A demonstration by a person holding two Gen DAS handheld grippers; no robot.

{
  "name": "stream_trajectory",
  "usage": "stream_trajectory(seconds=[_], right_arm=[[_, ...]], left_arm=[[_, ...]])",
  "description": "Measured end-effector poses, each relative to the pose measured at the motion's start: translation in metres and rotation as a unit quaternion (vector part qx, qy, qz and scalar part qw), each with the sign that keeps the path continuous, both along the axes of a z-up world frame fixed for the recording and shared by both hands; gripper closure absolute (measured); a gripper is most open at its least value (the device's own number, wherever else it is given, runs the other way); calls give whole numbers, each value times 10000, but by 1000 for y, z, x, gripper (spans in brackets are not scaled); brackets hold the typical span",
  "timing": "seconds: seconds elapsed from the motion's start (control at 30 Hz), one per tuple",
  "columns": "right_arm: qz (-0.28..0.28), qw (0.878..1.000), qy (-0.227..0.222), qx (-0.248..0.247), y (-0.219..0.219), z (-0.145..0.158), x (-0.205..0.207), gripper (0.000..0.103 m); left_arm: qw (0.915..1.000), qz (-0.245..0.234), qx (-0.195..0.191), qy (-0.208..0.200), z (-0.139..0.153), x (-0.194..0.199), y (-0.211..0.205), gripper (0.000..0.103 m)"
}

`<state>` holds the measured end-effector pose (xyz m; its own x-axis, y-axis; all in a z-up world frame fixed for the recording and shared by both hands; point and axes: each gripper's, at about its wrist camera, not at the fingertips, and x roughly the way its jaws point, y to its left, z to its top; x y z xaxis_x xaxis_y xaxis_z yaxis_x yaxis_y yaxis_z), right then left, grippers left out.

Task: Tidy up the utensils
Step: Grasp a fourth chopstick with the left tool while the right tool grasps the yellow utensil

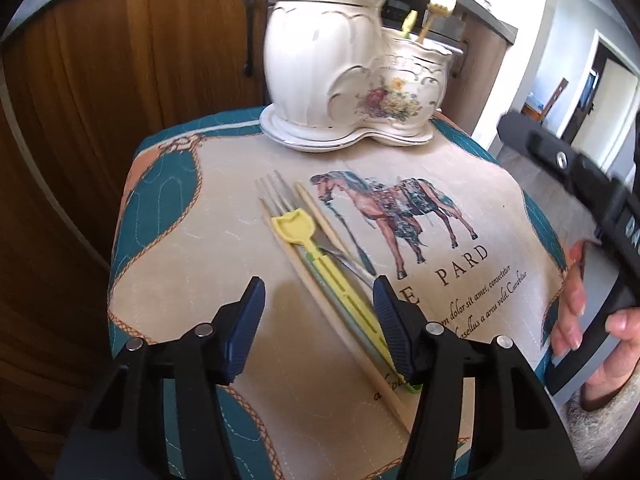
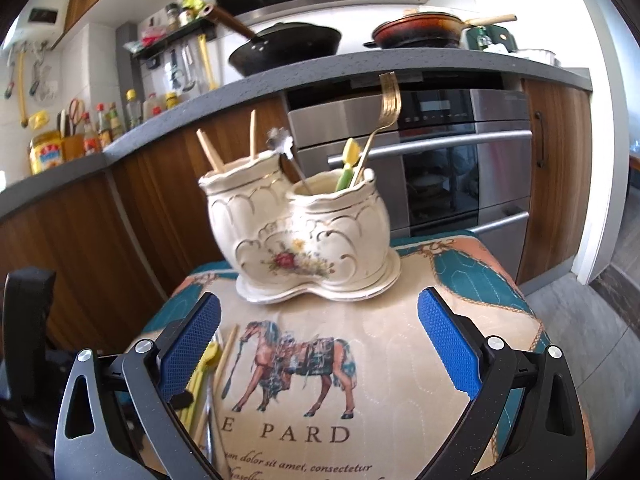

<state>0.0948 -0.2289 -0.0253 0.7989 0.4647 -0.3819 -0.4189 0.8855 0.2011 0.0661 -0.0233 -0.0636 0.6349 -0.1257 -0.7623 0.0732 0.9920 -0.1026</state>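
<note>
Fig.: Utensil bundle [image 1: 320,276] lying between pads of left gripper [image 1: 320,320].
L. jaws apart, not pressing; right gripper [image 2: 320,344] wide open, empty; ceramic holder [image 1: 340,80] ahead.

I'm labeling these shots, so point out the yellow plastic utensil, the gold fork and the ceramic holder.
yellow plastic utensil [image 1: 289,227]: left wrist view, its scoop-shaped head.
gold fork [image 2: 390,98]: right wrist view, its tines.
ceramic holder [image 2: 304,236]: right wrist view, its flowered front.

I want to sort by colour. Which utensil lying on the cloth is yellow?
The yellow plastic scoop, with a small shovel-shaped head. The chopsticks beside it are pale wood, and the fork is grey metal.
</note>
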Motion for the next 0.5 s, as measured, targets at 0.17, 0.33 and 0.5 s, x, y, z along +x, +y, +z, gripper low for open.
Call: stream_trajectory(seconds=[0.17, 0.33, 0.5], right_arm=[[34, 9999, -9, -141, 5, 0, 0, 5], [52, 9999, 71, -126, 9, -3, 2, 5], [62, 9998, 54, -172, 9, -3, 1, 5]], left_arm=[[9996, 263, -103, 44, -1, 1, 19, 53], [9996, 188, 96, 176, -7, 9, 13, 66], [9995, 193, 68, 251, -5, 20, 10, 66]])
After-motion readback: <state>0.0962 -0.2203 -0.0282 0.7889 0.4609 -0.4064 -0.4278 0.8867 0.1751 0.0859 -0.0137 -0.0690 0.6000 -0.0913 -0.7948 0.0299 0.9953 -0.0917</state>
